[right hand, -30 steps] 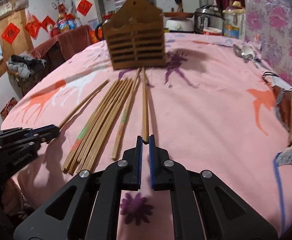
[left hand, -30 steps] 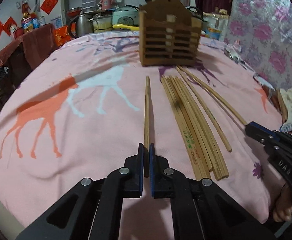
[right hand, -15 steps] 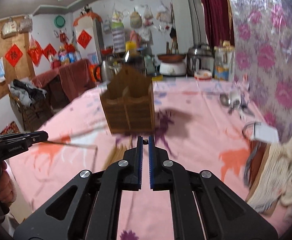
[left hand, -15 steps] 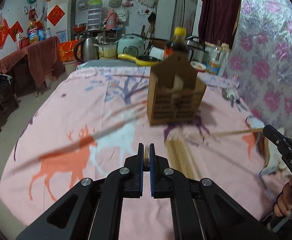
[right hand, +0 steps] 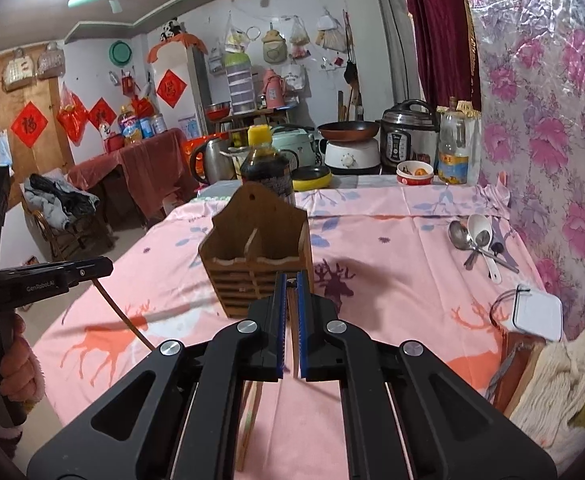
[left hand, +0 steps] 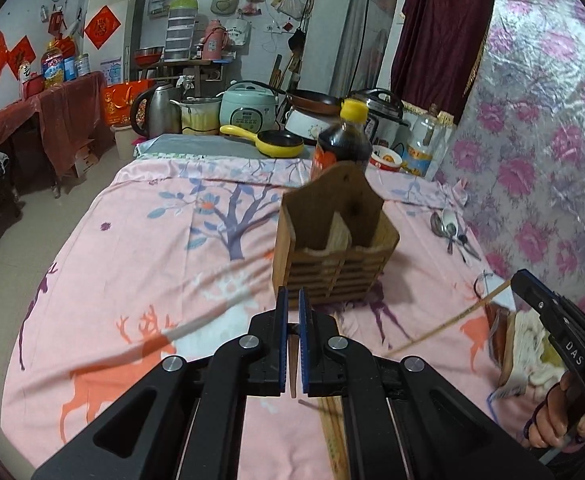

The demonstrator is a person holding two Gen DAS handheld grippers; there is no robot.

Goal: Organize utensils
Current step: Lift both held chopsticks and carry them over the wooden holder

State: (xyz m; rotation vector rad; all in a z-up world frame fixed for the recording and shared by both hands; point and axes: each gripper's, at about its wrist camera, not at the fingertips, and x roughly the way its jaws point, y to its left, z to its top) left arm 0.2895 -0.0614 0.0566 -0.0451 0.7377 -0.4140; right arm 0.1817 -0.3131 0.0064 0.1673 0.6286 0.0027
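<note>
Left gripper (left hand: 291, 312) and right gripper (right hand: 291, 300) each clamp one chopstick, the left gripper's chopstick (right hand: 122, 312) and the right gripper's chopstick (left hand: 448, 322), raised above the pink worktop (left hand: 140, 248). The wooden utensil holder (left hand: 334, 248) stands ahead of both; loose chopsticks (left hand: 332, 436) lie below.

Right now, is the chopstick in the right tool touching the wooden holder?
Apart. The left wrist view shows the chopstick hanging from the right tool, clear of the wooden holder.
</note>
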